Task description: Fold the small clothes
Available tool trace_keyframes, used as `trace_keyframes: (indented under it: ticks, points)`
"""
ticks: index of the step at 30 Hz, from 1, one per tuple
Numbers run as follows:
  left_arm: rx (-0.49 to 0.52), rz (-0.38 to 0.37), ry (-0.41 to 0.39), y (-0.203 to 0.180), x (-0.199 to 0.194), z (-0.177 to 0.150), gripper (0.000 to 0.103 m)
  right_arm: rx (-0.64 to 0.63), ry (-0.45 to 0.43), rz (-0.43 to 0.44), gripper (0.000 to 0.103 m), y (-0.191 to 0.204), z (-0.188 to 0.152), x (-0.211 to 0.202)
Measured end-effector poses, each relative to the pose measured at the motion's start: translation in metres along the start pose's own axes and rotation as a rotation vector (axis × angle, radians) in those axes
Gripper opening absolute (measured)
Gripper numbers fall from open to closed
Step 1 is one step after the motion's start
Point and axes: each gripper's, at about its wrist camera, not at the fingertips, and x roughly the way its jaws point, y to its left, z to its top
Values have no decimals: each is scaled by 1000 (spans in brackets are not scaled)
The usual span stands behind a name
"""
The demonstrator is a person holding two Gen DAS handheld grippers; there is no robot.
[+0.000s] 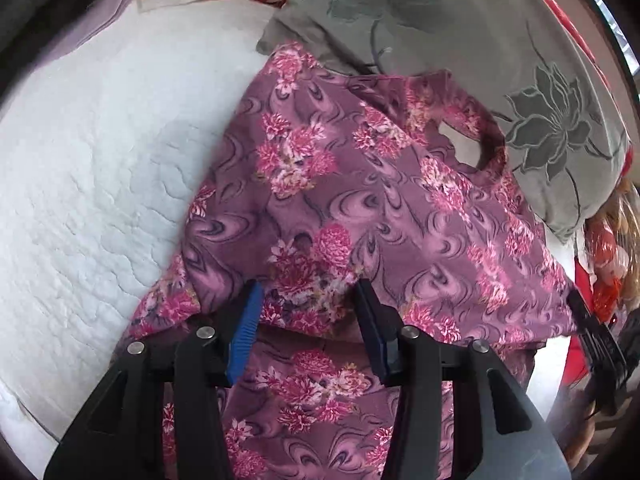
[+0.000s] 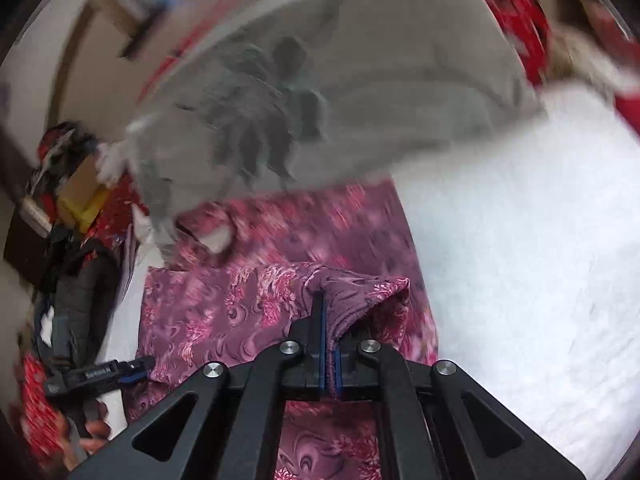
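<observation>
Blue-padded fingers (image 1: 245, 334) of the left gripper (image 1: 308, 320) stand wide apart, closed on nothing, with the purple floral garment (image 1: 360, 200) lying between and beneath them. Garment spread on the white quilted bed (image 1: 100, 160), neck opening toward 1 o'clock in the left wrist view, its top edge touching a grey flowered pillow (image 1: 540, 120).

Right gripper (image 2: 329, 344) is clamped tight on a pinch of the garment's edge; cloth tents up over its tip toward 12 o'clock. In the left view its dark tip (image 1: 588, 320) sits at the 4 o'clock corner of the cloth.

Judgement: a fold is being carried over by the right side.
- Close left on the matching edge first, so both corners travel level.
- Keep the lifted edge taut, low over the bed.
- Lay edge to edge; release only once flat.

Right view is motion-blurred, so how much of the cloth is lifted is probably slight, not certain.
</observation>
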Motion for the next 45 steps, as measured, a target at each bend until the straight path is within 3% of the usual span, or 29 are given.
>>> trace_keyframes:
  ticks: [2,3,5,9,12,14,16,18,22,25,28,30,39,41,45]
  points:
    - [12,21,25,0,9,-2,46,-23,30,-43,4,1,0,7]
    - [26,29,28,-1,12,-3,46,-19,96,-87,10,-4,-4,22]
    - [37,29,24,-2,4,-5,46,7,238,-139,11,-15,-14,46]
    - [58,-57,3,-9,-21,-14,47,40,94,-113,15,-15,-12,9]
    - [92,-31,8,-19,-12,-21,54,10,3,-25,16,-7,-15,-14]
    - [100,15,81,-22,15,-29,54,-26,61,-35,16,-3,-25,-1]
    - [145,60,39,-30,17,-34,56,-48,223,-116,14,-12,-42,32]
    - [197,100,33,-42,7,-43,56,-41,177,-106,12,-13,-45,26]
    - [241,74,67,-52,-3,-74,56,-70,196,-105,17,-1,-45,2]
    - [283,115,63,-56,-2,-100,60,-117,264,-115,23,5,-65,-9]
    - [328,159,48,-62,-7,-123,62,-165,398,-168,26,3,-97,-7]
    - [338,168,57,-63,-11,-137,62,-215,354,-171,29,8,-113,-23]
    - [325,196,117,-32,-40,-199,62,-200,409,-161,36,6,-167,-67]
    - [312,185,136,-13,-50,-230,62,-182,407,-155,36,1,-177,-77]
    - [281,128,162,25,-82,-251,62,-122,384,-126,36,-13,-186,-104]
